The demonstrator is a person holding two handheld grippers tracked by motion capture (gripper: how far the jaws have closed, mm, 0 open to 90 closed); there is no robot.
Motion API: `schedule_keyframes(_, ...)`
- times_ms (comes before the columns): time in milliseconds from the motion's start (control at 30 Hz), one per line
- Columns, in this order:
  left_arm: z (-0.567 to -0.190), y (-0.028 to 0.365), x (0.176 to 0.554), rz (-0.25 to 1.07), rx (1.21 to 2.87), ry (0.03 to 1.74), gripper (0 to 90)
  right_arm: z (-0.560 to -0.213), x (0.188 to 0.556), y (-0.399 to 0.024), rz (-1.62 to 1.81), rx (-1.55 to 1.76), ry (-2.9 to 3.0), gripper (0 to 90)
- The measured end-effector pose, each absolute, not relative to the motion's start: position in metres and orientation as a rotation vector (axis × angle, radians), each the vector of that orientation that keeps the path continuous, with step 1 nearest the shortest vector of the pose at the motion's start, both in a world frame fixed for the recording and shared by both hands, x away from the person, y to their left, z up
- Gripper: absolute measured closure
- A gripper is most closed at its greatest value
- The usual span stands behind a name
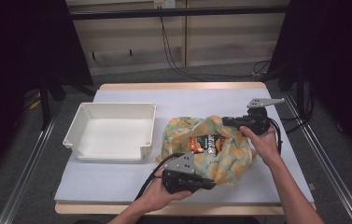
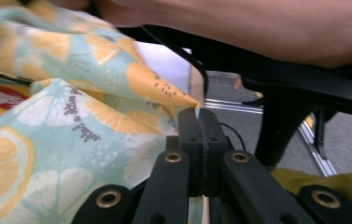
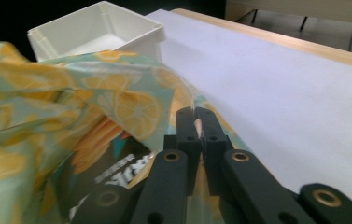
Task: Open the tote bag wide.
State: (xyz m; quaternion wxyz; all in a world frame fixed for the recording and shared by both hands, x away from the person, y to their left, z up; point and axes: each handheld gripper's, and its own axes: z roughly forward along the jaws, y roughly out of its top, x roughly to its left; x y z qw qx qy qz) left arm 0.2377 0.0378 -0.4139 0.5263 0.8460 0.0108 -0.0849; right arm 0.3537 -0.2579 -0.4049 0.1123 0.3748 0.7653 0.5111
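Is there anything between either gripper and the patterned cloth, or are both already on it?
Nothing visible stands between them. The left gripper is shut on an edge of the citrus-print cloth, and the right gripper is shut on another edge of it. A snack packet lies inside the cloth; the white bin sits apart, to its left.

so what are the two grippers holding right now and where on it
Both pinch the lemon-print cloth bag by its rim: the left gripper is shut on the near edge, the right gripper on the far edge, with the snack packet lying inside.

Left hand-held gripper (image 1: 209, 184) and right hand-held gripper (image 1: 225, 122) both clamped shut.
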Motion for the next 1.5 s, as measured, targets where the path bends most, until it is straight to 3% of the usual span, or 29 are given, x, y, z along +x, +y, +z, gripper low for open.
schedule_keyframes(333, -0.430, 0.032, 0.221, -0.204, 2.081, -0.026, 90.0, -0.414, 0.372, -0.264, 1.454, 1.197, 2.163, 90.0)
schedule_keyframes(567, -0.436, 0.038, 0.228, -0.204, 2.056, 0.020, 90.0, -0.421, 0.377, -0.261, 1.453, 1.208, 2.184, 89.7)
schedule_keyframes(667, -0.435, 0.042, 0.232, -0.193, 2.039, 0.058, 86.1, -0.420, 0.373, -0.259, 1.468, 1.180, 2.203, 87.7)
schedule_keyframes(1167, -0.412, 0.063, 0.240, -0.145, 1.945, 0.136, 64.6, -0.393, 0.348, -0.259, 1.456, 1.094, 2.202, 50.6)
schedule_keyframes(1333, -0.403, 0.069, 0.254, -0.115, 1.912, 0.174, 61.6, -0.380, 0.343, -0.253, 1.453, 1.053, 2.197, 45.6)
schedule_keyframes(1500, -0.399, 0.072, 0.271, -0.057, 1.915, 0.221, 57.8, -0.367, 0.339, -0.236, 1.487, 0.964, 2.233, 51.1)
